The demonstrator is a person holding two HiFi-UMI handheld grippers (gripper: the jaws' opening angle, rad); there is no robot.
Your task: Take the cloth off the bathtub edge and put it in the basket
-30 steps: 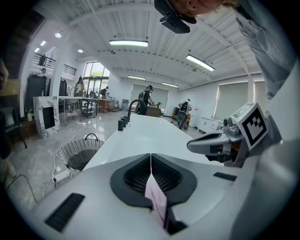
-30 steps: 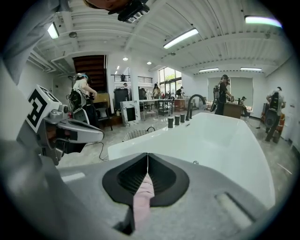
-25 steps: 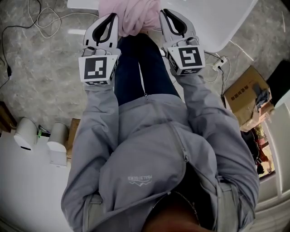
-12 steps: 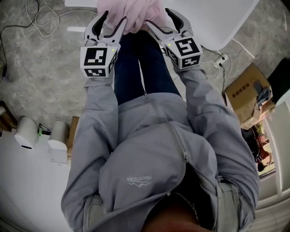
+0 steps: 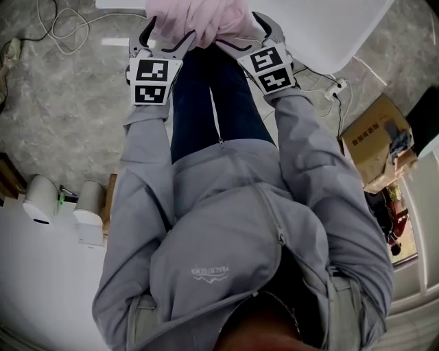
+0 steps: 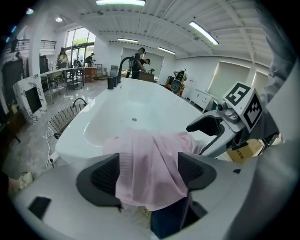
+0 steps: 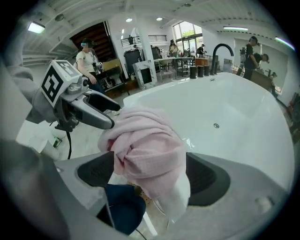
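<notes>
A pink cloth (image 5: 195,19) lies bunched over the near edge of the white bathtub (image 5: 329,27). My left gripper (image 5: 164,40) and right gripper (image 5: 248,38) reach it from either side. In the left gripper view, the cloth (image 6: 150,164) hangs between the left gripper's (image 6: 149,174) wide, opening jaws and laps one pad (image 6: 105,176). In the right gripper view, the bunched cloth (image 7: 145,147) sits between the right gripper's (image 7: 150,176) spread, opening jaws. Neither pair of pads squeezes the cloth. No basket shows in the head view.
My dark blue trouser legs (image 5: 206,103) stand against the tub. A cardboard box (image 5: 374,140) sits on the floor at right, cables (image 5: 62,27) at upper left, white containers (image 5: 41,199) at left. A wire-mesh object (image 6: 63,119) stands beside the tub. People stand far behind.
Both grippers have gone from shut to wide open and have moved slightly forward towards the tub edge. The pink cloth stays draped between them.
</notes>
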